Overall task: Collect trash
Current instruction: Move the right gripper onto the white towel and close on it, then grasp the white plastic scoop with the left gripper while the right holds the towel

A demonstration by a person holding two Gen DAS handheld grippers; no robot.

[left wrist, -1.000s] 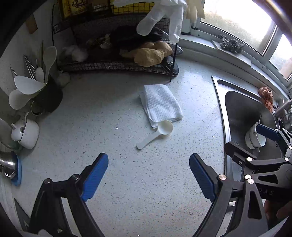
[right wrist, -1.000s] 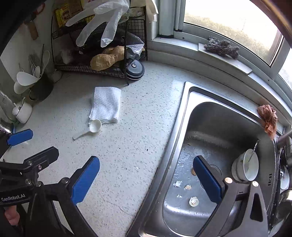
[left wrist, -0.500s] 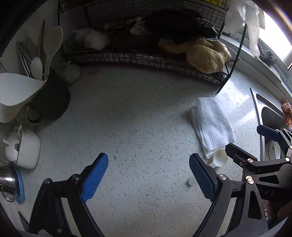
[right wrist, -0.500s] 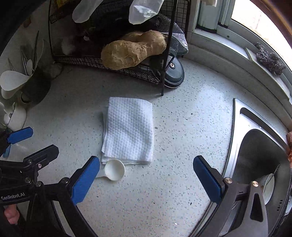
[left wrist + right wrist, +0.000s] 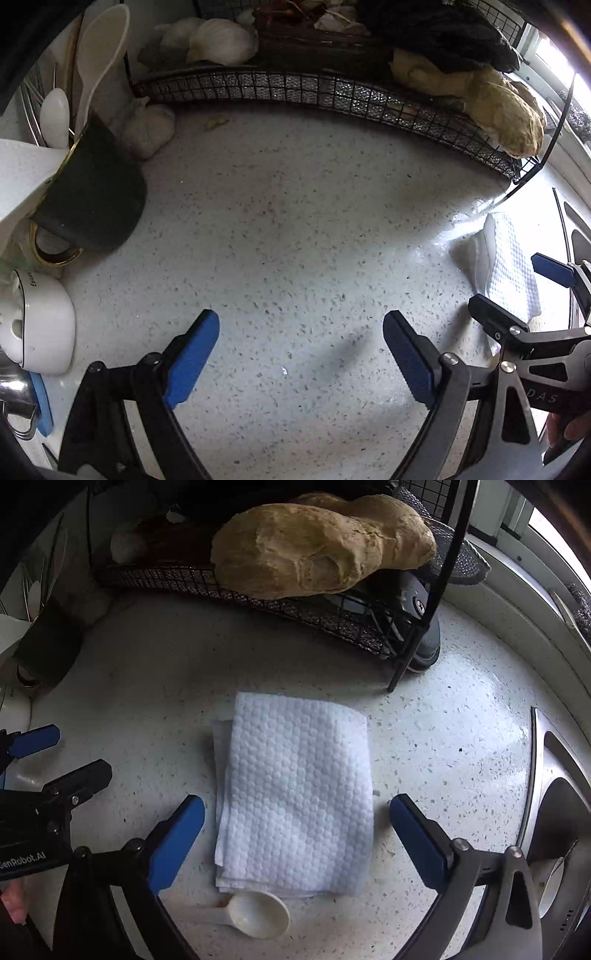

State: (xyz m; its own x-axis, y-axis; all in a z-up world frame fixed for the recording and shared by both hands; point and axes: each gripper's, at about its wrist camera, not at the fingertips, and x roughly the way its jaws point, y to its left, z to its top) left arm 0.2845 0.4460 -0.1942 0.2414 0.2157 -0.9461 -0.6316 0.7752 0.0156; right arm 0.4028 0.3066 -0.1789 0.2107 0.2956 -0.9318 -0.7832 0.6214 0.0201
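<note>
Speckled white surface (image 5: 443, 738) beside a steel sink (image 5: 554, 812), seen from both wrist cameras. Right gripper (image 5: 295, 845), jaws wide apart and holding nothing, hangs over a folded white paper towel (image 5: 295, 797) that lies flat on the surface between its blue pads (image 5: 177, 845); whether the pads touch the surface cannot be told. White plastic scoop (image 5: 255, 914) lies just beside the towel's near edge, touching or almost touching it. Left gripper (image 5: 299, 358), likewise spread apart and empty, hangs over bare surface to the left of the towel. Black wire rack (image 5: 295, 605) stands behind, carrying a tan lumpy object (image 5: 317, 550) and garlic bulbs (image 5: 221, 37). Dark utensil holder (image 5: 92, 199) with white spoons and a small white pot (image 5: 40, 328) stand at far left
</note>
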